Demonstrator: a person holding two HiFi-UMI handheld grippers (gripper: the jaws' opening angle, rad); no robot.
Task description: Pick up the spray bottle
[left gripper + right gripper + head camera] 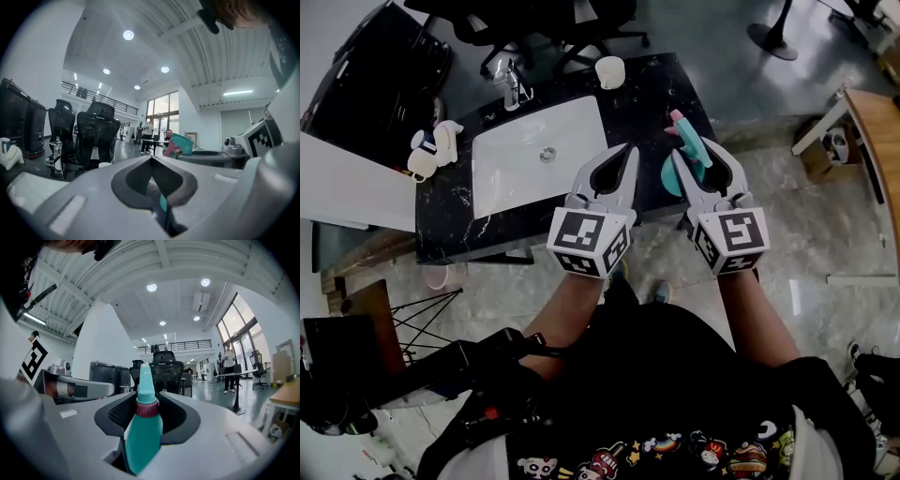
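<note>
- Two hand-held grippers are out level over the counter's near edge, side by side, each with one marker cube at its back.
- The right gripper [148, 400] is clamped on the one spray bottle [143, 432]: a teal body with a dark red collar, and a pink trigger showing in the head view.
- The bottle stands upright between those jaws, lifted off the surface, with its bottom hanging over the counter's front edge.
- The left gripper [151, 159] has its jaws closed tip to tip with nothing held between them.
- One black marble counter [652, 94] holds one white sink [516, 159].
- One chrome faucet [511, 86] stands behind the sink.
- One white cup [609, 71] sits at the back edge.
- One white toy-like figure [431, 148] rests left of the basin.
- Two black office chairs [97, 133] stand beyond.
</note>
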